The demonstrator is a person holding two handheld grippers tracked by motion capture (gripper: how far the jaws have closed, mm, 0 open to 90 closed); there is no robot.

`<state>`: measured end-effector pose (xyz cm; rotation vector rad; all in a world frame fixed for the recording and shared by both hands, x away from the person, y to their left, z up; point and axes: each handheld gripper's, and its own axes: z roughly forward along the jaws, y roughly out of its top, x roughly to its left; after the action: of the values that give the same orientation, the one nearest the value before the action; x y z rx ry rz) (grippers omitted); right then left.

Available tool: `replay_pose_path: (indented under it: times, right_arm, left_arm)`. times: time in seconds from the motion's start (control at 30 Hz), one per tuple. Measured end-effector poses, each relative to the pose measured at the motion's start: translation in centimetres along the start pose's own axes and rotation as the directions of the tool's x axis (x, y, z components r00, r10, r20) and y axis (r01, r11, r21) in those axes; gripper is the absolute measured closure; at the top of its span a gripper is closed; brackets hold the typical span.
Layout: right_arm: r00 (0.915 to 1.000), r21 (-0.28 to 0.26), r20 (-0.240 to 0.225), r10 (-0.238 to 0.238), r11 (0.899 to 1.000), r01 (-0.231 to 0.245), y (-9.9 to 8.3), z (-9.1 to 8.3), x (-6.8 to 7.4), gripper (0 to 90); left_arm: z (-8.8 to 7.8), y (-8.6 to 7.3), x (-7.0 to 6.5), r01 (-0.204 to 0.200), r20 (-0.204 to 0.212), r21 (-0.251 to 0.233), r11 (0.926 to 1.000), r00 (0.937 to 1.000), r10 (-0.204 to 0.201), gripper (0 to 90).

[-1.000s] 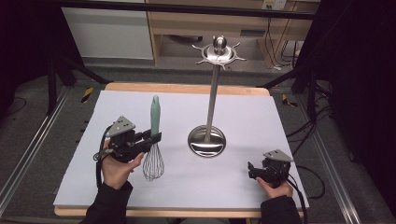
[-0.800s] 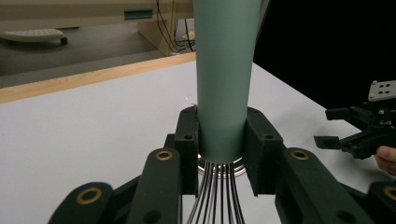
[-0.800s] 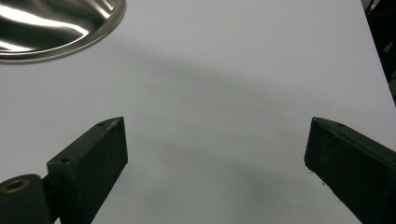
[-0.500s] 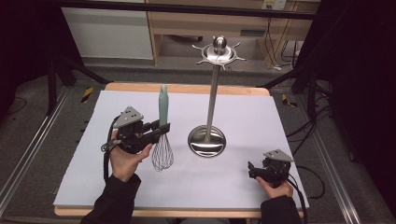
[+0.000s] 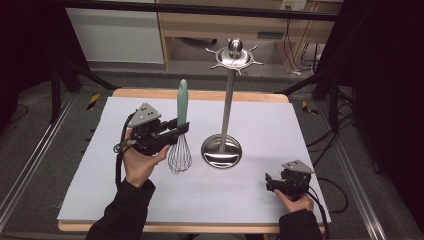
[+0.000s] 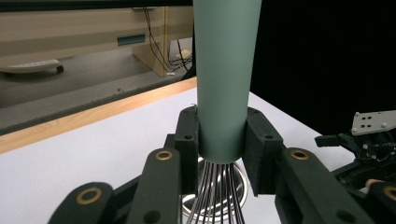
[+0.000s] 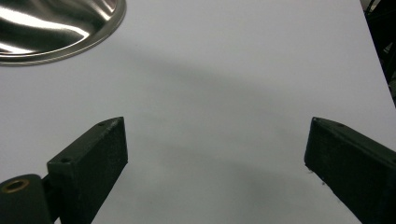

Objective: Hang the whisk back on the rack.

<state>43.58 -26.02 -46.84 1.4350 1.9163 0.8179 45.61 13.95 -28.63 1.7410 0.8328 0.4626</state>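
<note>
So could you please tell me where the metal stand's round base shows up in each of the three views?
High view: base at centre, right of the whisk.
Left gripper view: bottom centre, behind the whisk wires.
Right gripper view: top left corner.
Shared landmark: the white table cover.

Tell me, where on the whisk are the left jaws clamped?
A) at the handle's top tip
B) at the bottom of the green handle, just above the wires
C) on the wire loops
B: the left gripper squeezes the whisk handle's lower end, wires emerging just beneath.

High cam overhead, tong cams close-up
</note>
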Motion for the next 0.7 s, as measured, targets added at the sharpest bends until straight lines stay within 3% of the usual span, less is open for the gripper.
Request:
replay_pose_path:
  times: [0.7]
  right_arm:
    - [1.0,0.003,-0.003,0.002,1.0,-0.002,0.0,0.1,0.0,6.5]
  left_arm:
    - [0.5,2.7,-1.7,-0.032,0.016,-0.031,0.999,0.9993,0.033,68.9]
